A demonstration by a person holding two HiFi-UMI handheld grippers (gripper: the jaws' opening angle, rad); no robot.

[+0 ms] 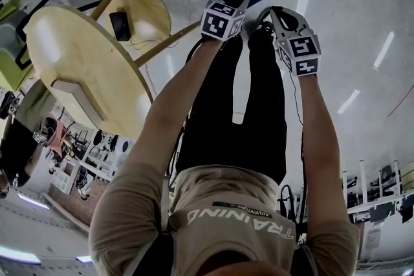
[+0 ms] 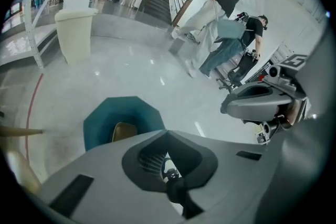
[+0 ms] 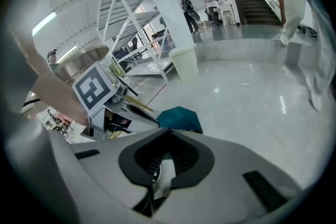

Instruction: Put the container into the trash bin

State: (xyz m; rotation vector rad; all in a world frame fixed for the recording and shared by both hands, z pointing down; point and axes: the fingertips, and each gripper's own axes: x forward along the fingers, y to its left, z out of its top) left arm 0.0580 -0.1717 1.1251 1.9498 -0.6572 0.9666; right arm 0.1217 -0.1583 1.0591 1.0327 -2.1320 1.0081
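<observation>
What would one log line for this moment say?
left gripper: shut, empty | right gripper: shut, empty | trash bin: on floor, ahead of both | tan item: inside bin

My arms stretch out side by side; my left hand-held gripper (image 1: 226,13) and my right hand-held gripper (image 1: 286,24) (a little further back) both have jaws pressed together.

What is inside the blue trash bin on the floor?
A tan object lies inside the trash bin. The left gripper covers the near part, so the rest is hidden.
</observation>
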